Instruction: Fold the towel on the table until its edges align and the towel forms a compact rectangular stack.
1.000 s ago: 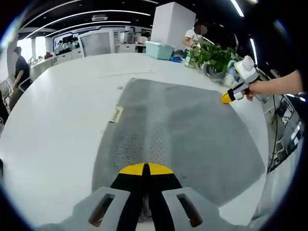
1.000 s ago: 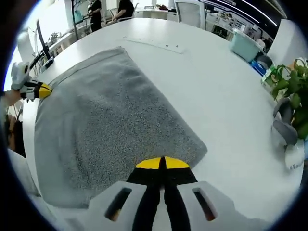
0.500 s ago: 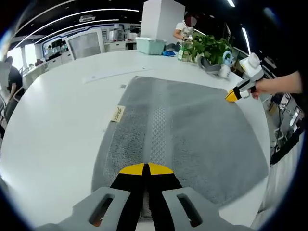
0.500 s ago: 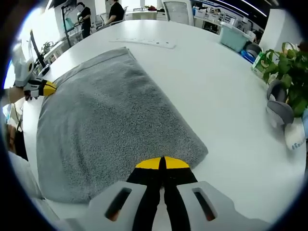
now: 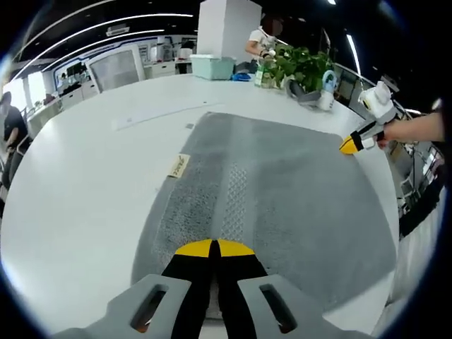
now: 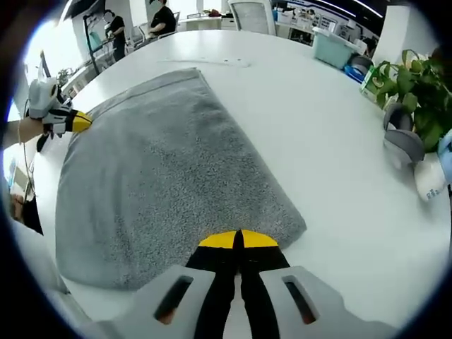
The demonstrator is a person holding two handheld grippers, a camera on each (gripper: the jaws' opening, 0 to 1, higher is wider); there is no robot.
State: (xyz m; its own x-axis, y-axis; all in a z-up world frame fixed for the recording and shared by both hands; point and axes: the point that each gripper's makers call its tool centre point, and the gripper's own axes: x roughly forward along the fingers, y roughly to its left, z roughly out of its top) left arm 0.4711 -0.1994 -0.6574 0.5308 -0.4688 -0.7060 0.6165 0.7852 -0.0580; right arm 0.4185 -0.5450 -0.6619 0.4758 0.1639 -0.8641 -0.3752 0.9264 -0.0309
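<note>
**Grippers pinching towel corners**

Left gripper (image 5: pixel 213 247) clamped shut on one near corner of grey terry towel (image 5: pixel 282 191), right gripper (image 6: pixel 239 240) likewise on another. Spread flat on smooth white table (image 5: pixel 78 183); woven stripe, small tag (image 5: pixel 180 167) at edge.

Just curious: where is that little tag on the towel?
In the left gripper view, the tag sticks out from the grey towel's left edge onto the white table.

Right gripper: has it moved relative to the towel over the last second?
No. The right gripper stays shut on the same towel corner; in the left gripper view it keeps that corner. Only the cameras shifted.
</note>
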